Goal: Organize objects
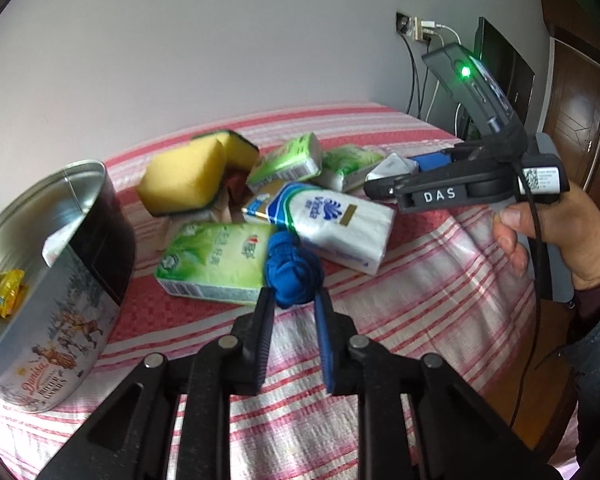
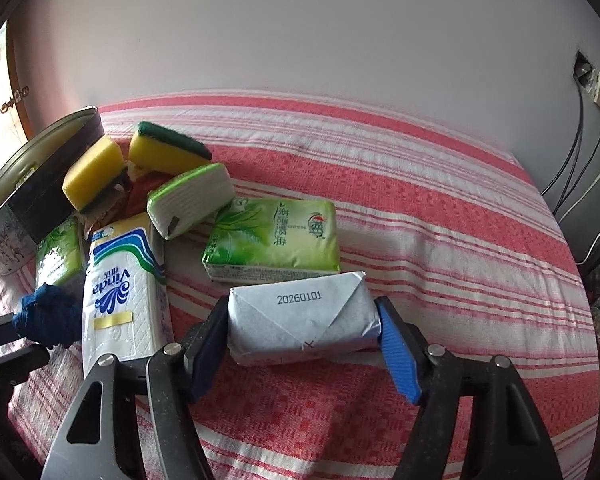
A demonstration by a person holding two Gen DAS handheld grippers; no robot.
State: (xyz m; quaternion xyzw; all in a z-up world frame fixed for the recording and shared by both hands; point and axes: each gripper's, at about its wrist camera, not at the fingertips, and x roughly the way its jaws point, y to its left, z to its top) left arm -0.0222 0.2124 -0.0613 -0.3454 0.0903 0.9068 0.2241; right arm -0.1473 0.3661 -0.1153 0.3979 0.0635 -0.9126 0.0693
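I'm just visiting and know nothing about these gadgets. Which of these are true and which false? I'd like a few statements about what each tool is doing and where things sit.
1. The left tool is shut on the blue cloth bundle. True.
2. The right tool has a yellow sponge between its fingers. False: a white paper-wrapped block stamped with a date sits there.
3. The cookie tin is closed with a lid. False: it is open, with a yellow packet inside.
4. Everything rests on a red-and-white striped cloth. True.
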